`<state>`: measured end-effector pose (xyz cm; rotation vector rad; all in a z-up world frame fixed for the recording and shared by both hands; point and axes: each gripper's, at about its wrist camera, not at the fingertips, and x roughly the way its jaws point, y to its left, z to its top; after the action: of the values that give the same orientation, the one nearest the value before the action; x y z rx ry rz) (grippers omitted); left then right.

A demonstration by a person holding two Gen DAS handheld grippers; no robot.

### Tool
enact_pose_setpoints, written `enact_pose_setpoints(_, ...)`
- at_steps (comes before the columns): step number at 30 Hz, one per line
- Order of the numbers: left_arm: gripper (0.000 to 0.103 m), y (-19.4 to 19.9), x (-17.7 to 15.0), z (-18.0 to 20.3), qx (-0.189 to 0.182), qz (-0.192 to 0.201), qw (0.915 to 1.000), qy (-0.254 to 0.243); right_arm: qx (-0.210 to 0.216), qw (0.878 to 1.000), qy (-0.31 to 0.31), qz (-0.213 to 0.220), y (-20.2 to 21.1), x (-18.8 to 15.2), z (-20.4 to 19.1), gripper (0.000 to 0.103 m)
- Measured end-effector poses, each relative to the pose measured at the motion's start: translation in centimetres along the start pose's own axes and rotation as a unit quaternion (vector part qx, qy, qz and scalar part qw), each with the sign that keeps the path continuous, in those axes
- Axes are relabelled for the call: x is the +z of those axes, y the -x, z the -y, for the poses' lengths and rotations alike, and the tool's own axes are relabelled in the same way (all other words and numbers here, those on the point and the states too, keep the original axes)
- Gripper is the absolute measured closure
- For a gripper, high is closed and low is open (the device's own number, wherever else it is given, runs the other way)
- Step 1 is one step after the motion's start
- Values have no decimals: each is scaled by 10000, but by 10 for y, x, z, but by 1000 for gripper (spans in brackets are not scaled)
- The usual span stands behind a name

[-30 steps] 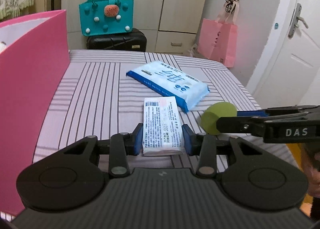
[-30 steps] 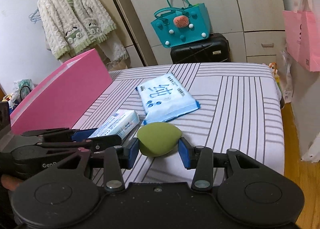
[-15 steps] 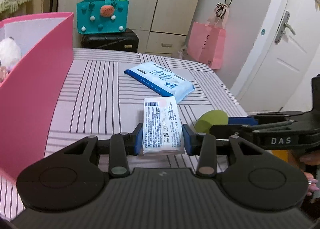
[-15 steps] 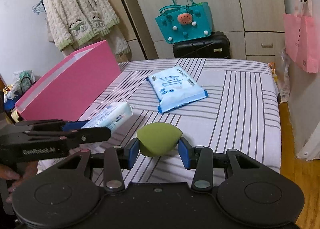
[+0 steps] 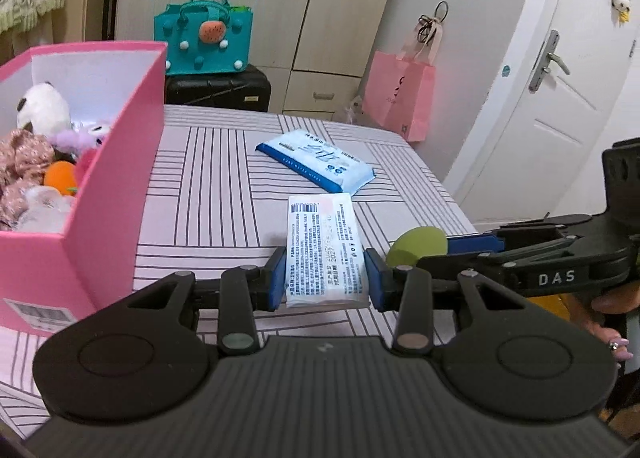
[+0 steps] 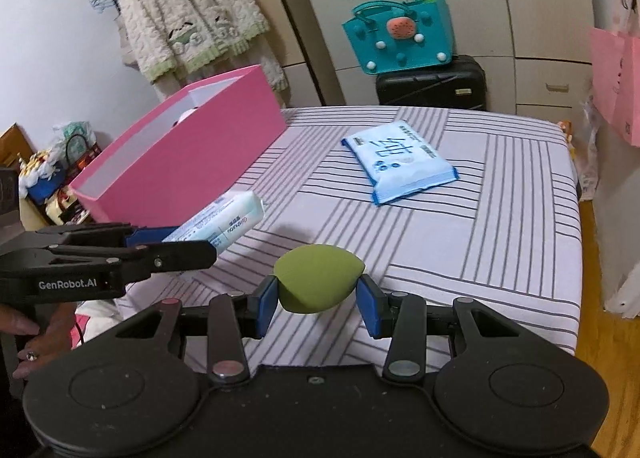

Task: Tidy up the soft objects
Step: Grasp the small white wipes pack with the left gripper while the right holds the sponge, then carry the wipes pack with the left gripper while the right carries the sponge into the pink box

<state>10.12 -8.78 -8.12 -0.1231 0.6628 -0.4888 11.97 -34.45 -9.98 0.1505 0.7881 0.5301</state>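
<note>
Left gripper (image 5: pixel 325 281) pinching tissue pack (image 5: pixel 322 249) across its width, right gripper (image 6: pixel 317 301) pinching green sponge (image 6: pixel 318 282), both held above striped bed (image 6: pixel 460 242) beside pink box (image 5: pixel 116 193). Likely light, squashy, apt to deform: best held mid-body, gently. Blue wipes (image 6: pixel 398 159) lying flat, likely floppy.

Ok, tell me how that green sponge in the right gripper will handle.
The green sponge looks soft and probably light, pinched between the right gripper pads. Its rounded egg shape would likely roll if dropped on the bed.
</note>
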Motion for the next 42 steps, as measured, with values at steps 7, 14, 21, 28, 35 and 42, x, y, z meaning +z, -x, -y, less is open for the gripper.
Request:
enact_pose_setpoints(7, 64, 29, 6, -2, -57, 91, 9999, -121, 39, 9992, 379, -90, 7, 7, -28, 55)
enact_pose_setpoints(14, 64, 61, 17, -16, -294, 10, 9995, -133, 195, 9972, 693, -223, 15, 20, -59, 55)
enact_pose_setpoints(21, 64, 97, 27, -41, -195, 164, 9996, -154, 267, 9931, 1124, -187, 22, 37, -94, 55)
enact_pose_setpoints(28, 64, 121, 38, -91, -309, 188, 9983, 461, 326, 9883, 1491, -74, 19, 58, -131, 55)
enact_pose_setpoints(35, 64, 128, 44, -133, 168, 302, 9982, 486, 480, 9842, 1695, 165, 0, 83, -161, 55)
enact_pose_setpoints(42, 64, 111, 63, -173, 835, -25, 9965, 94, 772, 9809, 1783, 114, -40, 112, -188, 55)
